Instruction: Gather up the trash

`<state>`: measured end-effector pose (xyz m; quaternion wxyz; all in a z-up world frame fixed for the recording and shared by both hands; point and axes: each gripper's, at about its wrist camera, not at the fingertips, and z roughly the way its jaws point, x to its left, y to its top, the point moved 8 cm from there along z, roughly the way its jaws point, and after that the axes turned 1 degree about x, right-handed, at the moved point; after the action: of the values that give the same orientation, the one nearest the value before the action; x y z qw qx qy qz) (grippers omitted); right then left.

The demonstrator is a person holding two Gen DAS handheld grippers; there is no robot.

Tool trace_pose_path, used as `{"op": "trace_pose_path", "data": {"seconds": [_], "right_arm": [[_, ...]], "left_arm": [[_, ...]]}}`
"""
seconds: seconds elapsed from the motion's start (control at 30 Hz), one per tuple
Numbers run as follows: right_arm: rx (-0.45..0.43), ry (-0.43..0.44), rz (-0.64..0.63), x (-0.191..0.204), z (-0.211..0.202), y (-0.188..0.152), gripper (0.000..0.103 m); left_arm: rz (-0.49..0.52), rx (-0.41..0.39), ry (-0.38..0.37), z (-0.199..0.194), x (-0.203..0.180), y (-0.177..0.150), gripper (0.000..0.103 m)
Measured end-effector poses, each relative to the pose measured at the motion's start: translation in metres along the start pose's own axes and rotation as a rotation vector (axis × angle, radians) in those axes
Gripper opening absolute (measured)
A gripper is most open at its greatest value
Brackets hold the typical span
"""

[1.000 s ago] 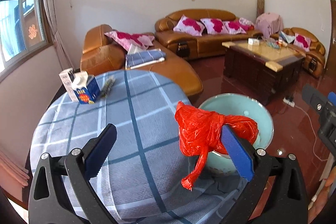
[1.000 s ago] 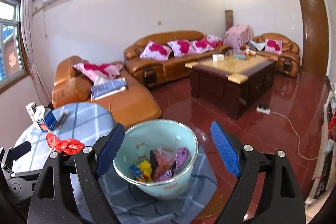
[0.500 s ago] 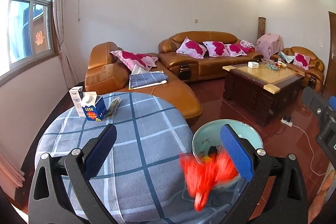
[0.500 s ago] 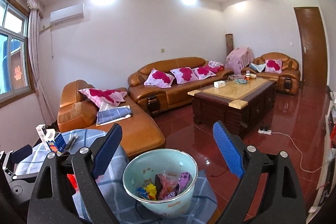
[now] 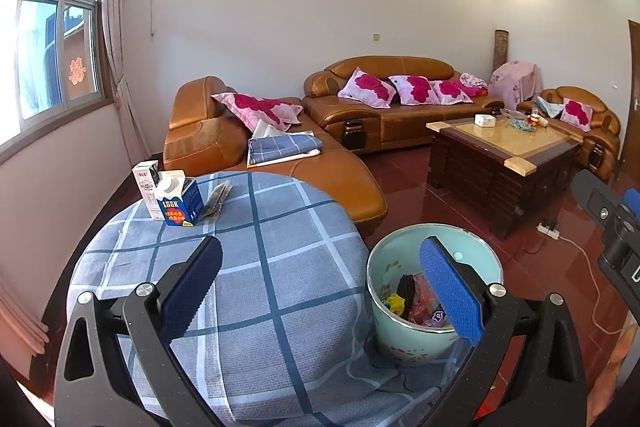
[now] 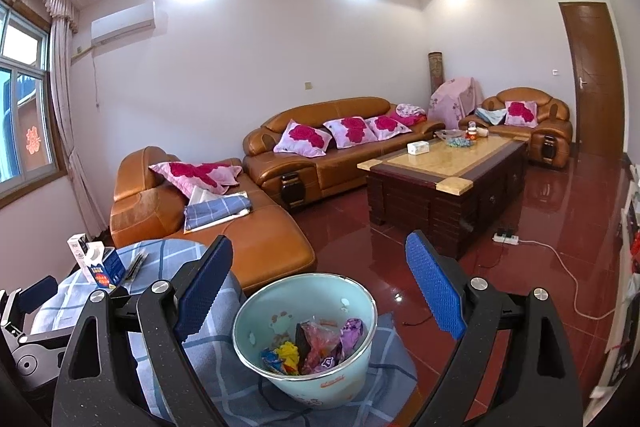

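A pale green bin (image 5: 404, 341) stands at the right edge of the round table with the blue checked cloth (image 5: 256, 267); it holds several colourful wrappers and bags (image 6: 316, 345). The bin also shows in the right wrist view (image 6: 320, 383). My left gripper (image 5: 320, 291) is open and empty above the table, its right finger over the bin's rim. My right gripper (image 6: 320, 287) is open and empty, its fingers either side of the bin from above. The red plastic bag is not clearly visible.
Two small cartons (image 5: 176, 205) and a dark flat wrapper (image 5: 218, 199) lie at the table's far left. Beyond are orange leather sofas (image 5: 276, 163), a dark coffee table (image 5: 500, 155) and a red tiled floor with a power strip and cord (image 6: 508, 238).
The red plastic bag that hung at my left gripper's right finger dropped towards the bin and is gone from view. Both grippers have lifted and tilted up.
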<state>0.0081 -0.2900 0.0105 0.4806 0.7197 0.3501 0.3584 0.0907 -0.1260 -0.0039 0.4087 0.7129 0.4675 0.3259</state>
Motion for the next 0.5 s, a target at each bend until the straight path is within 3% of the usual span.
{"op": "trace_pose_path", "data": {"seconds": [0.5], "right_arm": [[0.001,0.005,-0.01,0.0011,0.0009,-0.0001,0.087]], "left_arm": [[-0.001,-0.003,0.004,0.0019,0.0023,-0.0008,0.097]]}}
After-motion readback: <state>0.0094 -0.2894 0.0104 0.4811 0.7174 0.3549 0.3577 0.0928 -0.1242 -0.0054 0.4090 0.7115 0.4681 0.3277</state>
